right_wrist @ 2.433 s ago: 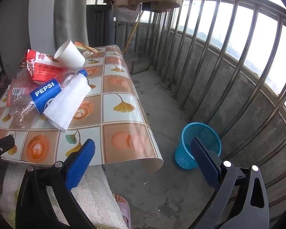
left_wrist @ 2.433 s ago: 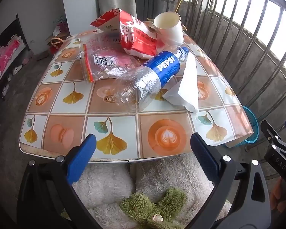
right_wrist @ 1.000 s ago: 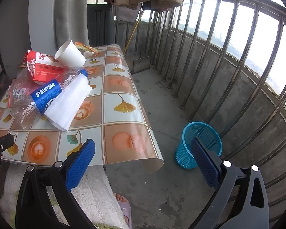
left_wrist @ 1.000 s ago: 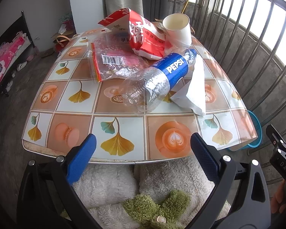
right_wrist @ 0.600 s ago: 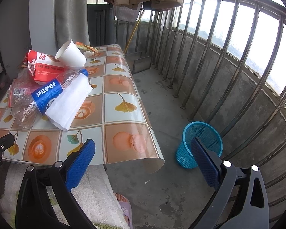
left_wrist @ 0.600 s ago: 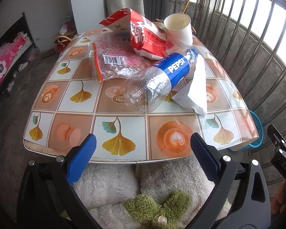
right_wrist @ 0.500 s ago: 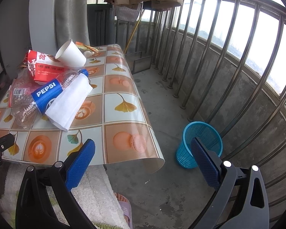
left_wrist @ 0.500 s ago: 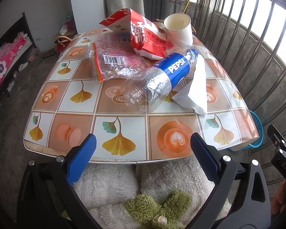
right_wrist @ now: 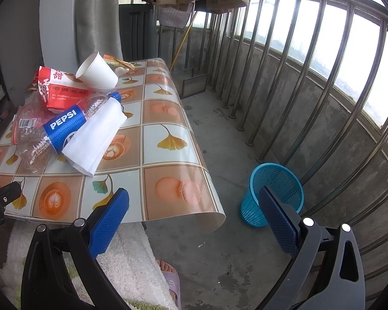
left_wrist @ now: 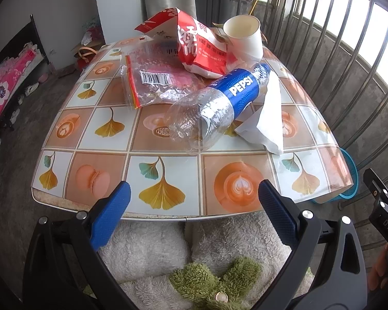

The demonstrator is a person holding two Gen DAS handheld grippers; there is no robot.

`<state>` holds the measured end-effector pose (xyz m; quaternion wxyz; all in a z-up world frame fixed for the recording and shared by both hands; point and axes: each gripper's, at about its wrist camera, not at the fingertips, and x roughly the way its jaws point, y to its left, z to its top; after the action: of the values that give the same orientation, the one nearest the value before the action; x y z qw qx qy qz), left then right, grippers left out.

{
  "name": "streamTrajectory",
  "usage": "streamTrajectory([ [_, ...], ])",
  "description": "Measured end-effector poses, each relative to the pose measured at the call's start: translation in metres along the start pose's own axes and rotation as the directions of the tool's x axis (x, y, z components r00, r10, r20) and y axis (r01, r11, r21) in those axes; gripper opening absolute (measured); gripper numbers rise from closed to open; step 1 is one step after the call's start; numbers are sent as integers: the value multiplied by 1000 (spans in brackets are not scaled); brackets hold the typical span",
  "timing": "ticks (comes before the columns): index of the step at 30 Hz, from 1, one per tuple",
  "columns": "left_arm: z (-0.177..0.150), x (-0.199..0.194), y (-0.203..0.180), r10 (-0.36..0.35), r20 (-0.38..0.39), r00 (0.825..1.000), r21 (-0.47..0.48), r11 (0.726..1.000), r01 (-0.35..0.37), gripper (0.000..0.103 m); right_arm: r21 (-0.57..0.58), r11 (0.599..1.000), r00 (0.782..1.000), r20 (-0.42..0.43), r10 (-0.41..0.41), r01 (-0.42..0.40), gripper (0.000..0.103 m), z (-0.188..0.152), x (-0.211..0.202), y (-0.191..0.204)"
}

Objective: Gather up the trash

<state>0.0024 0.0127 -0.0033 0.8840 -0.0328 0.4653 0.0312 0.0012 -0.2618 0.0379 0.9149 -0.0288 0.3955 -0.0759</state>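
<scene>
Trash lies piled on a tiled-pattern table: an empty Pepsi bottle on its side, a white napkin against it, a clear plastic wrapper, a red snack bag and a tipped white paper cup. My left gripper hangs open over the table's near edge, short of the bottle. My right gripper is open too, off the table's right corner, with a blue mesh bin on the floor behind its right finger.
A metal railing and concrete wall run along the right. A person's fleecy white garment and a sandalled foot are below the grippers. Bare concrete floor lies between table and railing. A pink floral cloth is at far left.
The left wrist view has crept slightly toward the table over the span; the trash pile sits a little nearer. Both grippers stay open and nothing on the table has moved.
</scene>
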Motion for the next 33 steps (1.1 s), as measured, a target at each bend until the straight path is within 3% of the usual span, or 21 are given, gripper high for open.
streamTrajectory([
  [6, 1, 4, 3, -16, 8, 1000, 6, 1000, 16, 95, 3, 1000, 1000, -6, 16, -16, 97, 1, 2, -1],
  [14, 15, -5, 34, -133, 107, 985, -18, 991, 136, 95, 40, 985, 986, -8, 167, -166, 97, 27, 9, 12],
  [18, 31, -12, 61, -275, 227, 934, -35, 956, 290, 95, 62, 964, 966, -3, 258, -258, 97, 56, 18, 22],
  [21, 52, -15, 74, -314, 296, 902, -37, 940, 339, 95, 73, 943, 946, 12, 325, -325, 97, 81, 26, 29],
  [25, 85, -9, 86, -370, 331, 868, -51, 911, 408, 95, 69, 915, 917, 45, 396, -399, 96, 118, 33, 43],
  [30, 125, 8, 87, -438, 317, 841, -61, 876, 479, 95, 64, 878, 880, 64, 470, -474, 83, 164, 51, 63],
  [33, 139, 16, 81, -445, 324, 834, -42, 875, 483, 95, 67, 867, 869, 59, 491, -494, 76, 184, 64, 72],
])
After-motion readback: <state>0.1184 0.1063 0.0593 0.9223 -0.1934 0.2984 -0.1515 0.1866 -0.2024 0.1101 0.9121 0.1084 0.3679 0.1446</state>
